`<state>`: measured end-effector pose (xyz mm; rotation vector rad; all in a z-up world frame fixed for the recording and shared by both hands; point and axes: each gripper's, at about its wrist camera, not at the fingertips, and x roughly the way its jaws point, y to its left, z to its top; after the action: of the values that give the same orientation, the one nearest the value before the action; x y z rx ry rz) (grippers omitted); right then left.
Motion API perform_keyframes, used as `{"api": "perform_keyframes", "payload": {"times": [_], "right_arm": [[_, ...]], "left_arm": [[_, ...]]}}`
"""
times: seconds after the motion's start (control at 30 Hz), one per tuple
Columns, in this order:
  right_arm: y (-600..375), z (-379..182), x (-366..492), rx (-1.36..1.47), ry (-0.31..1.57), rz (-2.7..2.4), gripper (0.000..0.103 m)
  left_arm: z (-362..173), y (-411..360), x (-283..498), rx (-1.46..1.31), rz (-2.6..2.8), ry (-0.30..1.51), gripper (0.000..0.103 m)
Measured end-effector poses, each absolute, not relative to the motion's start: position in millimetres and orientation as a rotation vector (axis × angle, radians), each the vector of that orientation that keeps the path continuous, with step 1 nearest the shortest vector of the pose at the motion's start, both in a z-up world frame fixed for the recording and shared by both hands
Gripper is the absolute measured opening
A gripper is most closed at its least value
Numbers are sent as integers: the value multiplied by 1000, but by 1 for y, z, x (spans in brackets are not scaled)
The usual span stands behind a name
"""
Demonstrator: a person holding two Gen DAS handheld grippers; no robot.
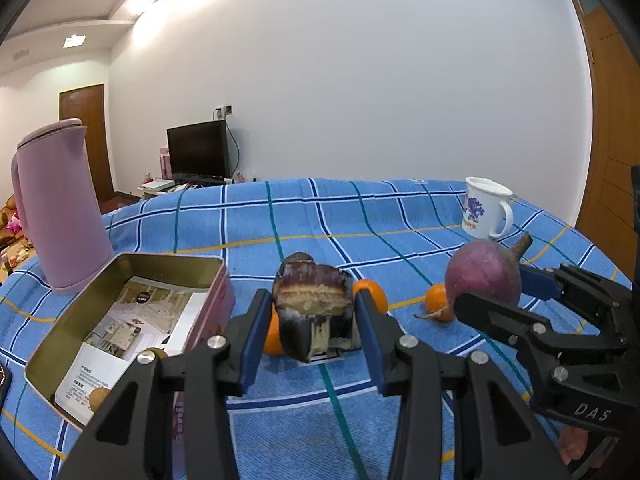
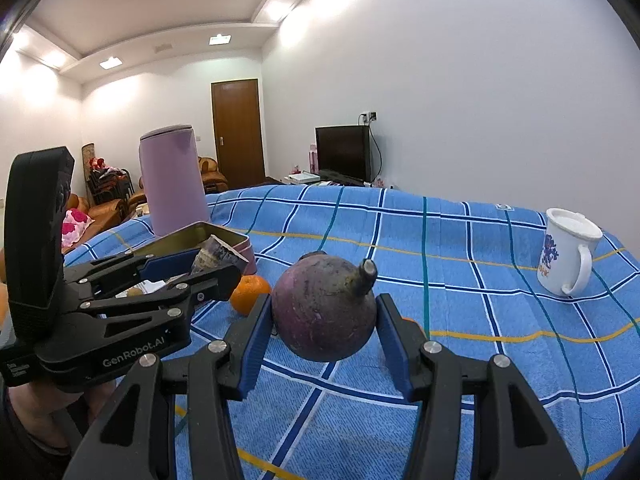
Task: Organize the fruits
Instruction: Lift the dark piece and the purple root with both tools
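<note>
Above the blue cloth (image 1: 400,216), the left tongs (image 1: 312,312) pinch a dark husk (image 1: 310,300); the right tongs (image 2: 322,320) pinch a purple fruit (image 2: 324,312). Both seem mid-carry. Next likely comes lowering each into the tin (image 1: 80,320), at nine o'clock of the husk; oranges (image 2: 250,292) lie nearby.

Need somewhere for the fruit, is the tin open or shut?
Open: the tin has no lid on, and papers show inside it.

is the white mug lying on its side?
No, in the right wrist view the white mug stands upright on the blue checked cloth, its open rim up and its handle to the right.
</note>
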<state>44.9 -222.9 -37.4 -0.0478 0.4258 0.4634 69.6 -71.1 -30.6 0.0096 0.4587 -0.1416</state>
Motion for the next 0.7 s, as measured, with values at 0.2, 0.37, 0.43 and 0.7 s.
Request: {"api": "perform_keyframes", "payload": {"times": [0.2,0.37,0.43,0.7], "right_arm": [[-224,-37,43,-48,411,467,53],[-225,-36,39,-48,389,471,53],[-225,-35,37,-48,383,474,53],[-227,-35,34,-46,364,478,53]], "left_arm": [[-30,-72,68,15,-140,447,44],[-29,-73,67,19,-142,438,44],[-29,-73,65,21,-143,431,44],[-27,-73,60,27,-136,406,44]]}}
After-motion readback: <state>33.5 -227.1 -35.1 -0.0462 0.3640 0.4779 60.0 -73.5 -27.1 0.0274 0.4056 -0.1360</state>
